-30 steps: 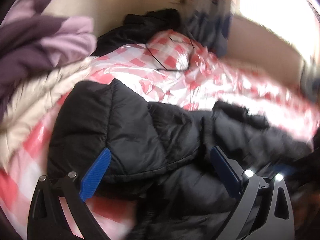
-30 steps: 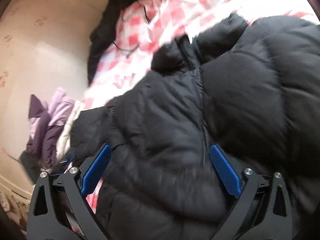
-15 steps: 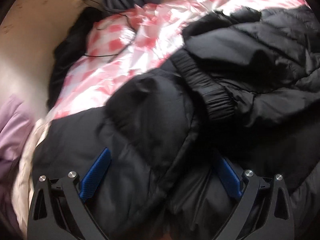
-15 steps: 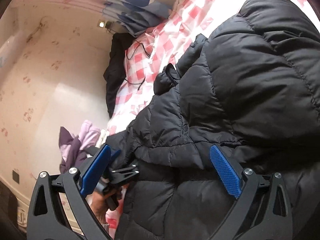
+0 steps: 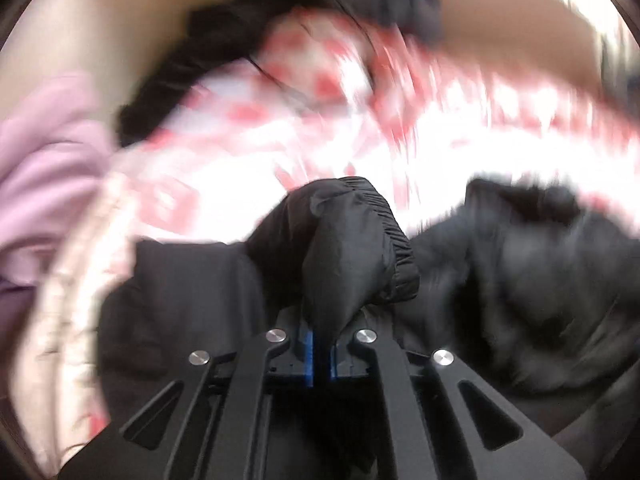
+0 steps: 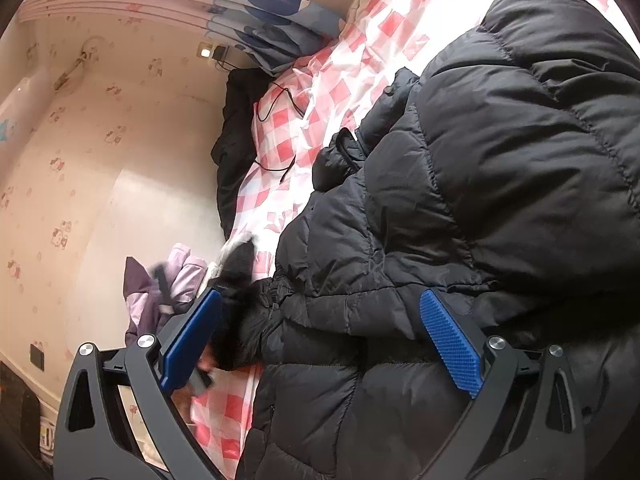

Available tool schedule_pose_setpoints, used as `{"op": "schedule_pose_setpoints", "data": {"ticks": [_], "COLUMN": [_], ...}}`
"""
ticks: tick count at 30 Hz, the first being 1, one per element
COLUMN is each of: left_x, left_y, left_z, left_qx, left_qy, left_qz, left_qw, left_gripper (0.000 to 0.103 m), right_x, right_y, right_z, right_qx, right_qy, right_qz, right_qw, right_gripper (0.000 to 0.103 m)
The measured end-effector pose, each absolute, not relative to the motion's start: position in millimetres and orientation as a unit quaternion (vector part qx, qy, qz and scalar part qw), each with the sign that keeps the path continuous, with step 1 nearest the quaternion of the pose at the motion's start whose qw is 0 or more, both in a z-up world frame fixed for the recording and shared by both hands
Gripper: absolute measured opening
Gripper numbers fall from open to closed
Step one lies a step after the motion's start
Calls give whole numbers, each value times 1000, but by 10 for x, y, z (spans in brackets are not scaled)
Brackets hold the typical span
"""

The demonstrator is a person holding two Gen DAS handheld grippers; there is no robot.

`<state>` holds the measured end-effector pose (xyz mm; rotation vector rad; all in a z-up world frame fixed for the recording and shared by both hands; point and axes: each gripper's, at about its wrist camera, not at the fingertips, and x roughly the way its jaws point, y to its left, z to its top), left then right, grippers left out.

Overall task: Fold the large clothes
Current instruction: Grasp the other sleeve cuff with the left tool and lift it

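Note:
A black puffer jacket [image 6: 460, 208] lies spread on a bed with a red-and-white checked sheet [image 6: 288, 136]. My left gripper [image 5: 319, 354] is shut on the jacket's sleeve cuff [image 5: 352, 240], which stands bunched up above the jaws; that view is motion-blurred. My right gripper [image 6: 320, 340] is open and hovers just above the jacket's body, holding nothing. In the right wrist view the lifted cuff [image 6: 240, 258] shows blurred at the jacket's left edge, beyond my left blue pad [image 6: 192, 336].
A pile of lilac and purple clothes [image 6: 168, 280] lies at the bed's left edge by the wall [image 6: 100, 140]. A dark garment [image 6: 232, 132] and a thin black cable [image 6: 280, 108] lie at the head of the bed, near a blue-patterned pillow [image 6: 272, 28].
My left gripper has closed on the sleeve cuff and is lifting it, moving fast. My right gripper has stayed open over the jacket, barely moving.

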<state>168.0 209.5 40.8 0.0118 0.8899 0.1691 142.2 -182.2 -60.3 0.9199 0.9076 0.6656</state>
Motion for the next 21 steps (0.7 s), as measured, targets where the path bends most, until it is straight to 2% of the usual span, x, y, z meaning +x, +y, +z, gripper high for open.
{"op": "schedule_pose_setpoints", "data": {"ticks": [5, 9, 14, 17, 19, 21], "left_x": [1151, 862, 802, 880, 942, 1001], "left_y": [2701, 3106, 3148, 2756, 2484, 2063], "left_z": [1585, 2096, 2251, 2211, 2171, 2142], "left_qx": [-157, -242, -276, -286, -289, -283], "left_qy": [284, 208, 178, 167, 167, 169], "left_qz": [34, -4, -56, -120, -156, -197], "left_qw": [945, 948, 943, 936, 930, 923], "left_gripper": [5, 5, 5, 5, 5, 5], "right_x": [1416, 1423, 1446, 1434, 1390, 1308], "right_y": [-1735, -1591, -1433, -1399, -1432, -1465], "right_z": [-620, -677, -763, -744, -625, -377], "right_qx": [401, 361, 311, 296, 291, 232], "right_qy": [429, 457, 497, 504, 483, 448], "right_qz": [299, 284, 277, 273, 266, 227], "right_qw": [752, 762, 761, 764, 782, 833], "right_gripper": [96, 96, 96, 96, 96, 96]}}
